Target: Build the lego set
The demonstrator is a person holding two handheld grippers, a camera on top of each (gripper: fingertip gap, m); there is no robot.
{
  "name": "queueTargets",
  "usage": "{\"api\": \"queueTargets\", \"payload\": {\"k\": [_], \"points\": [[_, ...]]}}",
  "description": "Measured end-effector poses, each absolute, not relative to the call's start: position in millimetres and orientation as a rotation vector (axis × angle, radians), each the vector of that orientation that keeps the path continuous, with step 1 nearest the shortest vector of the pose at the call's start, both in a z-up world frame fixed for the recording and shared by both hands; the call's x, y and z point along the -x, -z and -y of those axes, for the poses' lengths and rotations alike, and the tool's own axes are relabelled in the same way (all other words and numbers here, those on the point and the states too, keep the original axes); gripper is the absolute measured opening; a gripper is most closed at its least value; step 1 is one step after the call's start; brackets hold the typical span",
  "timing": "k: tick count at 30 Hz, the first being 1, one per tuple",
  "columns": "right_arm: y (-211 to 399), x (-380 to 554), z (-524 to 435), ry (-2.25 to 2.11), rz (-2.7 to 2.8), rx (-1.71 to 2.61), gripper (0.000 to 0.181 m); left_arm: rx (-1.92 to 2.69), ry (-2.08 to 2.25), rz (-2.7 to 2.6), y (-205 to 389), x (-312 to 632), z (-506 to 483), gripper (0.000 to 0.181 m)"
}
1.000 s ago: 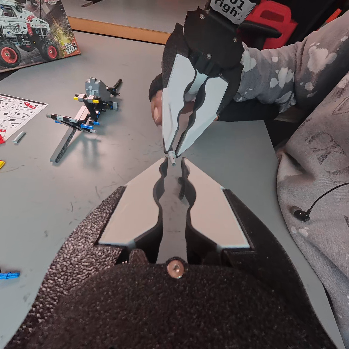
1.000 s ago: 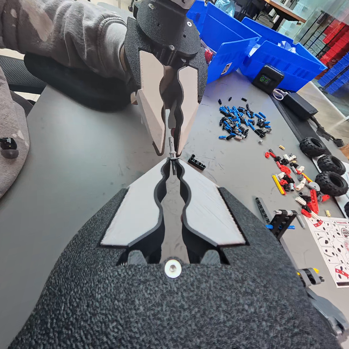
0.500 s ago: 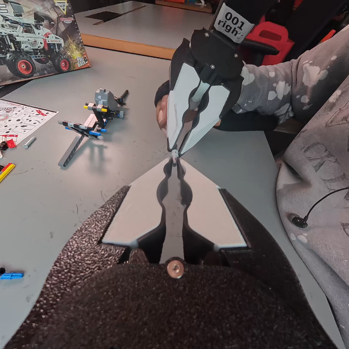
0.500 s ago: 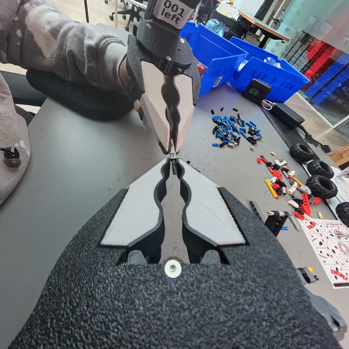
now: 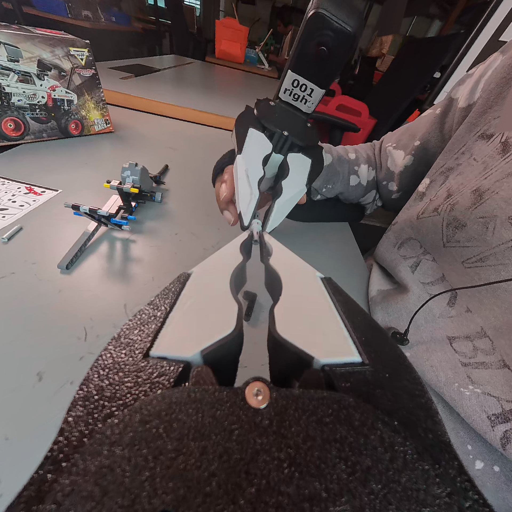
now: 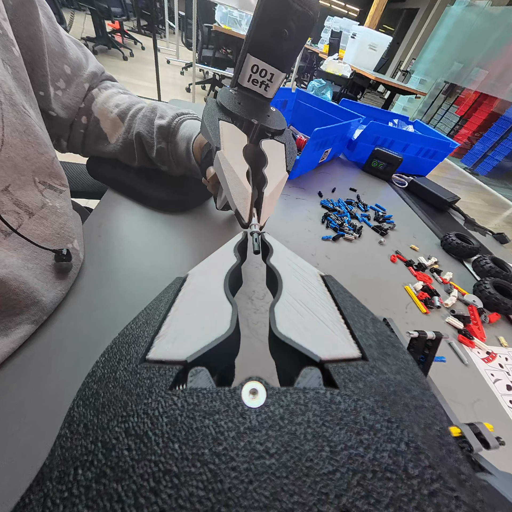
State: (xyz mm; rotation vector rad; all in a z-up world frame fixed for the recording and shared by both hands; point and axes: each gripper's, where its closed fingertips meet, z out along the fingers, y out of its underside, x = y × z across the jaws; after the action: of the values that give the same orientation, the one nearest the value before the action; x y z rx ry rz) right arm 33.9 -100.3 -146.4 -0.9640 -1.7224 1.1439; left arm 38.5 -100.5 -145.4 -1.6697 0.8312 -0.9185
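Setting: grey desk (image 6: 133, 271) in an open workroom, with office chairs and other tables behind.
Held parts: a light grey pin (image 6: 254, 224) and a dark grey axle piece (image 6: 255, 243) meet end to end above the desk, between the two tools; whether they are fully joined cannot be told.
Left hand-held gripper (image 5: 256, 240): its fingers are closed on the light grey pin, seen at the tips in both views (image 6: 253, 221).
Right hand-held gripper (image 6: 255, 238): its fingers are clamped on the dark grey axle piece; it points tip to tip at the other tool (image 5: 255, 225).
Hands: each tool is held by a hand (image 5: 225, 194) in a mottled grey sleeve (image 6: 110, 130).
Below the tips: a small black piece (image 5: 248, 303) lies on the desk under the left tool.
Partial build: a grey and black assembly (image 5: 116, 205) with blue and yellow pins stands to the left in the left wrist view, well apart from the tips.
Loose parts: a pile of blue and black pins (image 6: 357, 216), then red, white and yellow pieces (image 6: 443, 299), and black tyres (image 6: 484, 266) farther right.
Paper: a sticker sheet (image 5: 19, 194) lies beside the build.
Box: the set's box (image 5: 47, 83) stands at the far left.
Bins: blue bins (image 6: 388, 144) sit at the desk's far edge.
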Motion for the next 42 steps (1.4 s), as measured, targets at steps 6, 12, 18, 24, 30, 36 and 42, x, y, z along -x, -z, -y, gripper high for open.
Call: {"api": "queueTargets", "payload": {"k": [6, 12, 18, 24, 30, 36, 42], "points": [[142.8, -35.6, 101.7, -1.186, 1.715, 0.969, 0.007, 1.67, 0.933, -0.841, 145.8, -40.7, 102.6, 0.007], [147.6, -37.2, 99.7, -1.178, 1.744, 0.999, 0.007, 1.703, 0.893, -0.863, 152.6, -39.4, 101.7, 0.007], [157.2, -39.3, 98.6, -1.123, 1.799, 1.018, 0.007, 1.752, 0.845, -0.902, 164.4, -39.8, 101.1, 0.007], [138.3, -38.1, 102.2, -1.283, 1.691, 1.015, 0.007, 1.677, 0.942, -0.845, 147.8, -41.1, 103.3, 0.007], [125.0, -38.1, 103.5, -1.389, 1.615, 1.006, 0.011, 1.601, 1.079, -0.759, 128.8, -38.3, 105.0, 0.006], [121.9, -36.7, 108.1, -1.415, 1.604, 0.99, 0.011, 1.599, 1.092, -0.775, 130.3, -42.2, 107.2, 0.007], [121.7, -37.3, 108.0, -1.423, 1.604, 0.992, 0.008, 1.609, 1.088, -0.789, 133.6, -44.2, 107.8, 0.007]]}}
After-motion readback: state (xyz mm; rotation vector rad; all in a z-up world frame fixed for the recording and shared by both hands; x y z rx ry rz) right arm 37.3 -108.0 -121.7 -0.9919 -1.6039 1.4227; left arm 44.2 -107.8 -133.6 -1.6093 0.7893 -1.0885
